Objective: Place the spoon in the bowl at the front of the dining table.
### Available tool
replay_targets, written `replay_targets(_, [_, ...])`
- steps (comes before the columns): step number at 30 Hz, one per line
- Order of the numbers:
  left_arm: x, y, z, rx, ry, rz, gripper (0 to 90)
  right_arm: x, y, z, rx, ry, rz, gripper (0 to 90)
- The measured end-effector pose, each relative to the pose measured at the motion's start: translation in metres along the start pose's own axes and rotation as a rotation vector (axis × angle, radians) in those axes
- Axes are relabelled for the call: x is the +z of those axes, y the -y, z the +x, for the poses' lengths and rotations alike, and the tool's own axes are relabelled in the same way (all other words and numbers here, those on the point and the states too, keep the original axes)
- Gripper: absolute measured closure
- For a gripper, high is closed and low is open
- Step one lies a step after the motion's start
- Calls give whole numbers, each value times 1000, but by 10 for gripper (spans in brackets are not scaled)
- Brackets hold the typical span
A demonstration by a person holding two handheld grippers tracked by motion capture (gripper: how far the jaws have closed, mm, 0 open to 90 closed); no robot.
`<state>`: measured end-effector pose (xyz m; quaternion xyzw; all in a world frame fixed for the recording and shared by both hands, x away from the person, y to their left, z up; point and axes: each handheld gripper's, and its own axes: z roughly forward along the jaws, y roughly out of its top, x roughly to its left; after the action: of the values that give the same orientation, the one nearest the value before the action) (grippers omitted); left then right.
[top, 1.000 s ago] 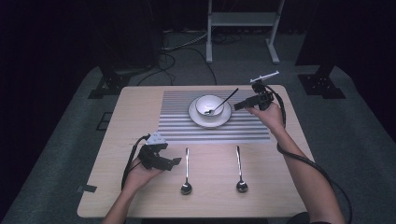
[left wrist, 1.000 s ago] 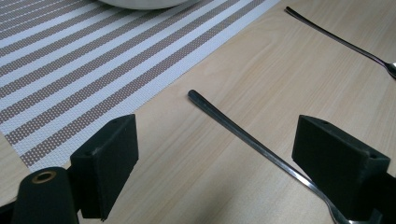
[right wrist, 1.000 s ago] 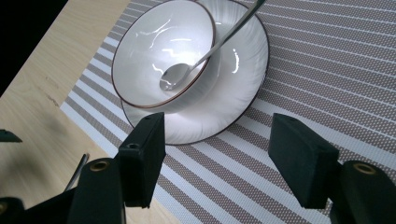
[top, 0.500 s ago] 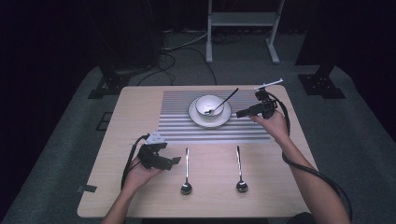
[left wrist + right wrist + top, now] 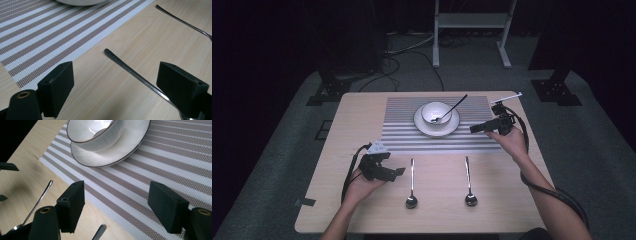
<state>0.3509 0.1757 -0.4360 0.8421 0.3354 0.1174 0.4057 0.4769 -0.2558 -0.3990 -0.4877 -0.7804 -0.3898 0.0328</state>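
My left tongs point(image 5: 113, 92) gape around the left spoon point(image 5: 135, 73) handle near the desk's front edge. Right tongs point(image 5: 117, 207) hang released. Clamping off-centre could skid that thin handle away.

Three spoons in all: one spoon in the bowl point(image 5: 451, 111) near the desk's point(image 5: 362, 115) far edge, and two on bare wood near the front edge, a left spoon point(image 5: 411, 182) and a right spoon point(image 5: 469, 181). One bowl point(image 5: 435, 112), one plate point(image 5: 422, 125), one striped placemat point(image 5: 402, 135). Two grippers: left gripper point(image 5: 398, 172), right gripper point(image 5: 473, 129).
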Motion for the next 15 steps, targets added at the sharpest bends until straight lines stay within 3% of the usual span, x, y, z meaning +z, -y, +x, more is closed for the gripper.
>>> replay_targets(15, [-1, 1, 2, -10, -8, -3, 134, 3, 27, 0, 7, -23, 3, 267])
